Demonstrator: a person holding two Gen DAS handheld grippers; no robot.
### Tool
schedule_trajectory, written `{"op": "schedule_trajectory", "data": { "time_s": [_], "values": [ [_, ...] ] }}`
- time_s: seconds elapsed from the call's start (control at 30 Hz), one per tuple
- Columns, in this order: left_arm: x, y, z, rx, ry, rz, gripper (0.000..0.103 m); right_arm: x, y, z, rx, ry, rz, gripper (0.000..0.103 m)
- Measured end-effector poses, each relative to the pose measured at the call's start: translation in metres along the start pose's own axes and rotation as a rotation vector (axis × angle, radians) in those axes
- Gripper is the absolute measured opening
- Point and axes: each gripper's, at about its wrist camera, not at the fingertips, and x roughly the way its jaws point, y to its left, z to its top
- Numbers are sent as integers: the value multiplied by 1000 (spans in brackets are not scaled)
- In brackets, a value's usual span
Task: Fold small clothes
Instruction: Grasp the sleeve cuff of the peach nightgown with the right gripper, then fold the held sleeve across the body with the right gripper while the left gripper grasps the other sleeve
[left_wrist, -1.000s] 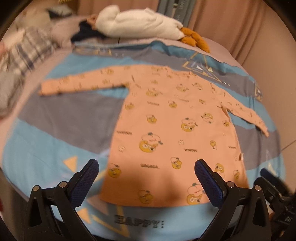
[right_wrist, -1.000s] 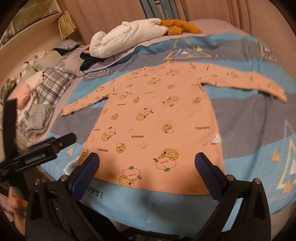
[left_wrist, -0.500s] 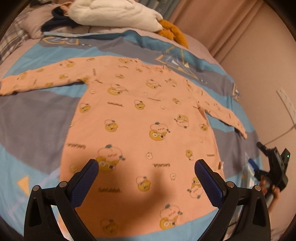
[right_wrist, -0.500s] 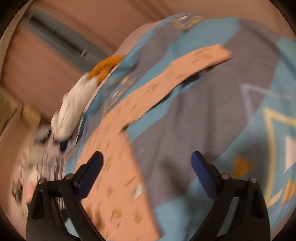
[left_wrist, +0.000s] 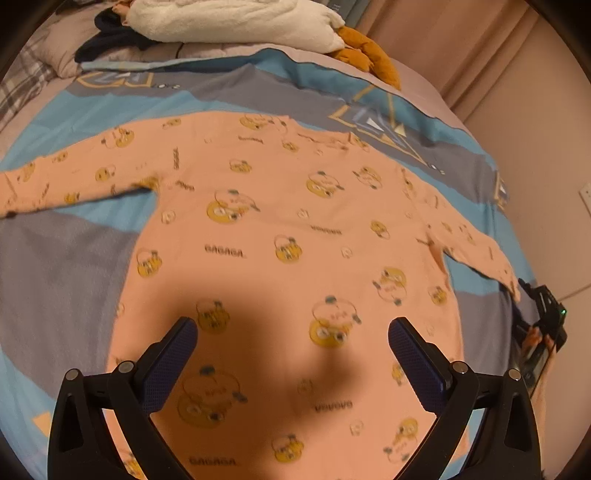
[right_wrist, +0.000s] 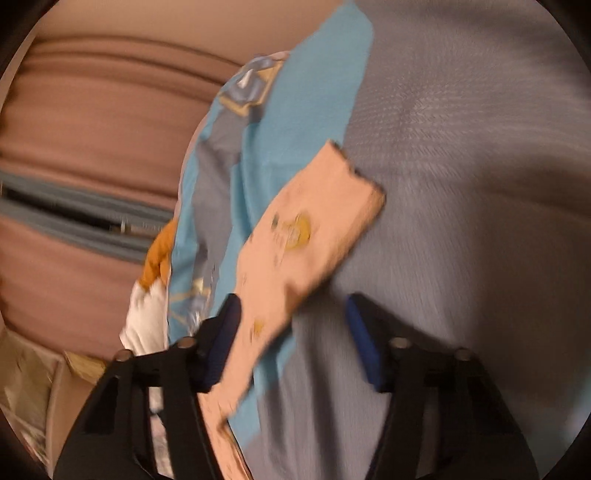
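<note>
A peach long-sleeved child's top (left_wrist: 295, 236) with yellow cartoon prints lies flat on the bed, sleeves spread to both sides. My left gripper (left_wrist: 291, 332) is open and empty, hovering over the lower body of the top. My right gripper (right_wrist: 291, 314) is open, low over the end of the right sleeve (right_wrist: 314, 229), whose cuff lies between and beyond the fingers; the view is blurred. The right gripper also shows at the right edge of the left wrist view (left_wrist: 543, 317), by the sleeve's cuff.
The bed cover (left_wrist: 74, 258) is blue and grey with triangle prints. A white plush blanket (left_wrist: 229, 18), an orange soft toy (left_wrist: 369, 55) and dark clothes (left_wrist: 110, 40) lie at the head of the bed. Pink curtains (right_wrist: 92, 110) hang behind.
My left gripper has moved forward and lower over the top's body. My right gripper has swung right to the sleeve end, come close to the cuff, and narrowed its opening.
</note>
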Motion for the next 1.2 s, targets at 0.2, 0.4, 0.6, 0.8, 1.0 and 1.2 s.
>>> {"op": "schedule_trajectory", "data": {
  "time_s": [0.2,0.4,0.6,0.8,1.0,1.2],
  "values": [
    [8,3,12,-16,-4,22,102,16,-16,28,123,-53,86,14],
    [7,10,15,-28,-6,19,102,11,35,31,-94,-69,15,9],
    [-2,26,17,-56,-23,0,102,6,165,-12,-479,12,15,9],
    [-24,57,17,-106,-65,-16,102,22,291,-113,-791,126,86,9],
    [-41,108,12,-204,-103,-2,102,62,362,-243,-1094,222,105,9],
    [-48,153,1,-288,-111,38,102,138,350,-372,-1469,296,-18,11]
  ]
}}
